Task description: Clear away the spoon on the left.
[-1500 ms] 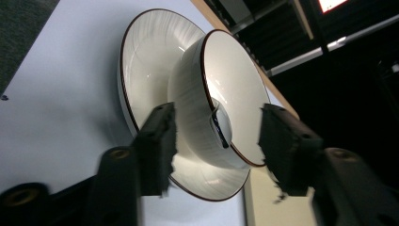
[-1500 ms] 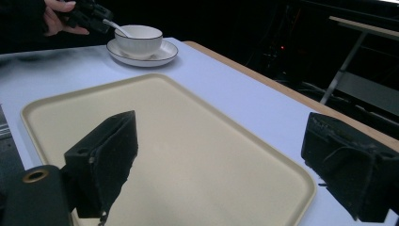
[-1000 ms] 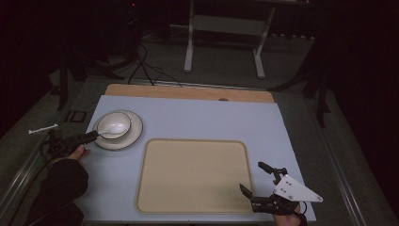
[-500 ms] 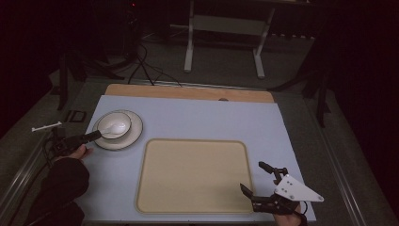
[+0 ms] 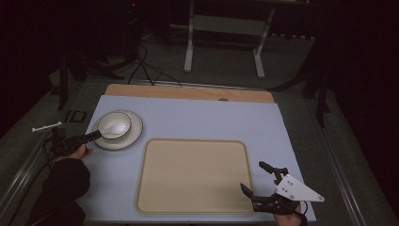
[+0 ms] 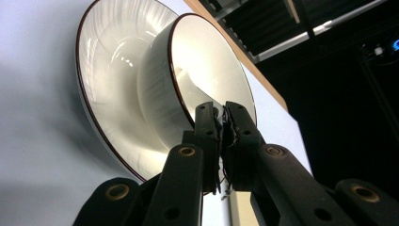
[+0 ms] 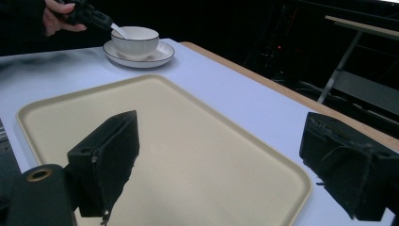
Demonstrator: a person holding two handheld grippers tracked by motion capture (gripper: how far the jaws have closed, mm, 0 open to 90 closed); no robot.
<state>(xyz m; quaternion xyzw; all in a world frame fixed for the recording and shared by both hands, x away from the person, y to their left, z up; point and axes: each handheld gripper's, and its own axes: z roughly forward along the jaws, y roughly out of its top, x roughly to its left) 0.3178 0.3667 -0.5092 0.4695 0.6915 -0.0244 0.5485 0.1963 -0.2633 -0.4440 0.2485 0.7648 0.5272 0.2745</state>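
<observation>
**Left claw pinches spoon handle at bowl rim**

Left of the beige rectangular plastic tray (image 5: 193,175), the left claw (image 6: 221,123) is clamped on a white spoon (image 5: 109,130) lying in the white dark-rimmed bowl (image 5: 114,124) on its matching saucer (image 5: 134,133). A straight, slow lift would likely keep the bowl steady. At the tray's right corner, the right claw (image 5: 254,179) hovers, jaws spread, holding nothing.

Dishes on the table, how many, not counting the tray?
2: a bowl sitting on a saucer, far-left of the table. A spoon rests in the bowl, pinched by the left gripper.
</observation>
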